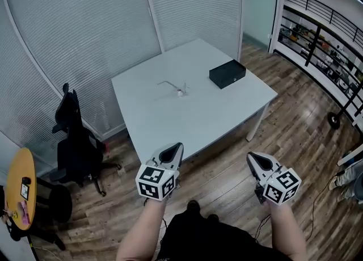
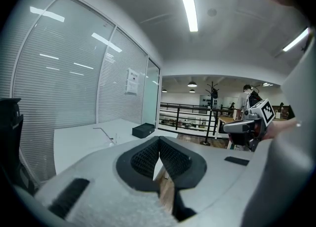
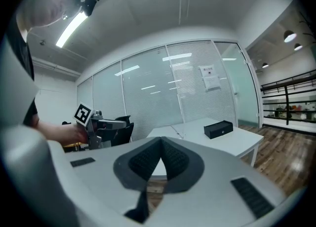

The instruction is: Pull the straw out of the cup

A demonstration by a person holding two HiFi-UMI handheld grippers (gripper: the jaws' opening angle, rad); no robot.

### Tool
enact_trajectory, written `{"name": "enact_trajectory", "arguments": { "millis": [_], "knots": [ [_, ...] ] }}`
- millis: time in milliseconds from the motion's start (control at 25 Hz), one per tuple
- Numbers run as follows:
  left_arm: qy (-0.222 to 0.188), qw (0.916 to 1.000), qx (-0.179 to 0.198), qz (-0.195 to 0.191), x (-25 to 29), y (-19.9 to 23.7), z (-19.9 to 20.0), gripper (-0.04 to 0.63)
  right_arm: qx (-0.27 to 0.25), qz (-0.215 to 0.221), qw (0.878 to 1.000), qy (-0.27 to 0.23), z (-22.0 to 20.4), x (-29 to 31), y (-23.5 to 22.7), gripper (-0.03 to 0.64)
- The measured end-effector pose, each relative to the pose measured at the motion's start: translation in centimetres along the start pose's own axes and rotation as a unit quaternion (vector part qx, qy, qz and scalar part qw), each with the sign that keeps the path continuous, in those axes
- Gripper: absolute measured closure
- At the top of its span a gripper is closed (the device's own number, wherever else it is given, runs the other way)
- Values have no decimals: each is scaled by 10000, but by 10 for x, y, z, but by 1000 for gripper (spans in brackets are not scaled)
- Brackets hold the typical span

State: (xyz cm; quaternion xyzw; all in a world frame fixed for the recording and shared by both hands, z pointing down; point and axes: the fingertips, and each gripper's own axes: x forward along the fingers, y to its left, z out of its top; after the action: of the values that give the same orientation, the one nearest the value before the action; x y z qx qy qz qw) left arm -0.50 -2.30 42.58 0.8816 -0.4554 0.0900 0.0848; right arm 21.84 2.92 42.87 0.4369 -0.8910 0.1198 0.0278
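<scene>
Left gripper (image 1: 174, 148) and right gripper (image 1: 253, 158), both clenched on nothing, hover short of the table (image 1: 170, 126), where the cup (image 1: 180, 91) with its straw (image 1: 167, 83) stands mid-table; opening the jaws and approaching squarely looks wisest.

I see a white square table (image 1: 170, 118) on a brown wood-plank floor (image 1: 295, 135), set near glass partition walls with white slatted blinds (image 1: 85, 27). A black office chair (image 1: 76, 140) stands left of it, with a round yellow side table (image 1: 20, 180) further left. A black metal railing (image 1: 317, 33) runs along the right. A long ceiling strip light (image 2: 187, 4) glows overhead.
</scene>
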Motion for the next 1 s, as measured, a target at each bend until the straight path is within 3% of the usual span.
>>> {"name": "enact_trajectory", "arguments": {
  "millis": [280,640,840,1000],
  "knots": [
    [-114,9999,-111,22,38,39,3,586,-105,107,9998,161,2,49,-11,611],
    [-389,9986,-345,77,120,152,26,584,-346,166,9983,444,34,177,-59,611],
    [-341,9984,-406,174,151,208,35,424,-389,433,9967,573,46,254,-63,611],
    [-270,9984,-465,186,168,239,37,356,-321,481,9961,662,51,294,-70,611]
  ]
}}
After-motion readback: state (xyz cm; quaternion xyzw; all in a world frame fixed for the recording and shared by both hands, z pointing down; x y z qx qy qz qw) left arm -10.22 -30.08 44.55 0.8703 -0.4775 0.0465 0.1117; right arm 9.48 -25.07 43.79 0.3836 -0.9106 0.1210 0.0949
